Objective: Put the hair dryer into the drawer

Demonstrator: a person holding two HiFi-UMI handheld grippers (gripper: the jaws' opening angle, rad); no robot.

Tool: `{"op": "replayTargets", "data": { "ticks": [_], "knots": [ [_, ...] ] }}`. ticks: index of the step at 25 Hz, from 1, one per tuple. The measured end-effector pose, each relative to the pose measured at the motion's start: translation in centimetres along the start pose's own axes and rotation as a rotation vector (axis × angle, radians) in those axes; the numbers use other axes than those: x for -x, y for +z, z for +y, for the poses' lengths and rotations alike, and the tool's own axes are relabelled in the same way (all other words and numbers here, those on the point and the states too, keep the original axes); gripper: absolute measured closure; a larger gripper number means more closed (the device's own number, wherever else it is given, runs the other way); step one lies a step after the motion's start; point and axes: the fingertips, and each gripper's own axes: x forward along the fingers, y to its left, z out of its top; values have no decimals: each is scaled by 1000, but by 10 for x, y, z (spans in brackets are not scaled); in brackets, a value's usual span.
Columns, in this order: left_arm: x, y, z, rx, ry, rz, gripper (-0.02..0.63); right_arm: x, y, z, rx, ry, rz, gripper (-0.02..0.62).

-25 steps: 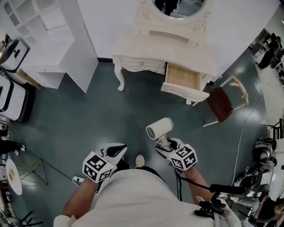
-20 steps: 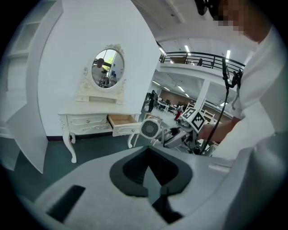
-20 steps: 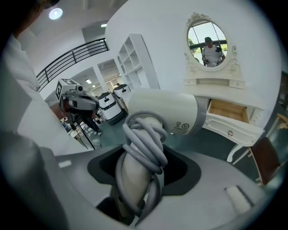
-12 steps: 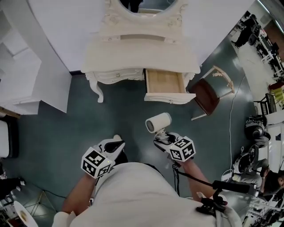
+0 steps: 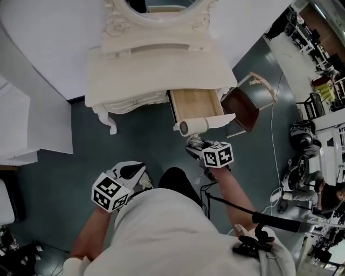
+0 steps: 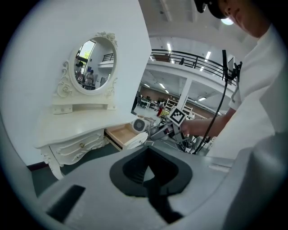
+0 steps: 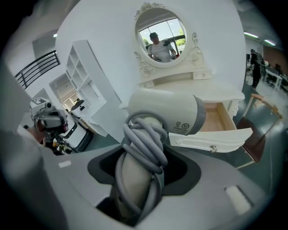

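The white hair dryer (image 5: pixel 193 127), its grey cord wound round the handle, hangs just in front of the open drawer's (image 5: pixel 195 103) front panel. My right gripper (image 5: pixel 196 145) is shut on its handle. In the right gripper view the dryer body (image 7: pixel 164 112) fills the centre, with the wooden drawer (image 7: pixel 220 119) behind it to the right. My left gripper (image 5: pixel 133 171) stays low by my body, shut and empty. In the left gripper view its jaws (image 6: pixel 148 173) meet, and the dryer (image 6: pixel 138 125) shows beyond, beside the drawer (image 6: pixel 119 134).
The cream dressing table (image 5: pixel 156 70) with an oval mirror (image 5: pixel 156 6) stands against the white wall. A brown-seated chair (image 5: pixel 242 105) is right of the drawer. A white shelf unit (image 5: pixel 32 124) is at the left, and equipment (image 5: pixel 299 135) and a floor cable at the right.
I have walked up to the dressing table. My right gripper has carried the hair dryer forward to the drawer's front. The left gripper came along, empty.
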Motion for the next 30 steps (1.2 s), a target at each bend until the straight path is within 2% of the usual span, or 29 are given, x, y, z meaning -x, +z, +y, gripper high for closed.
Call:
{"op": "replayTargets", "data": {
  "ticks": [6, 11, 19, 25, 30],
  "knots": [
    [-10, 23, 36, 36, -12, -11, 606, -40, 35, -53, -143, -69, 60, 356],
    [-30, 44, 75, 73, 27, -16, 606, -74, 57, -111, -259, -83, 110, 356],
    [-79, 100, 129, 96, 58, 15, 606, -116, 87, -189, -343, -125, 209, 356],
    [-120, 136, 148, 81, 45, 32, 606, -141, 95, -238, -456, -151, 229, 356],
    [-135, 149, 161, 90, 57, 48, 606, -154, 87, -264, -501, -179, 280, 356]
  ]
}}
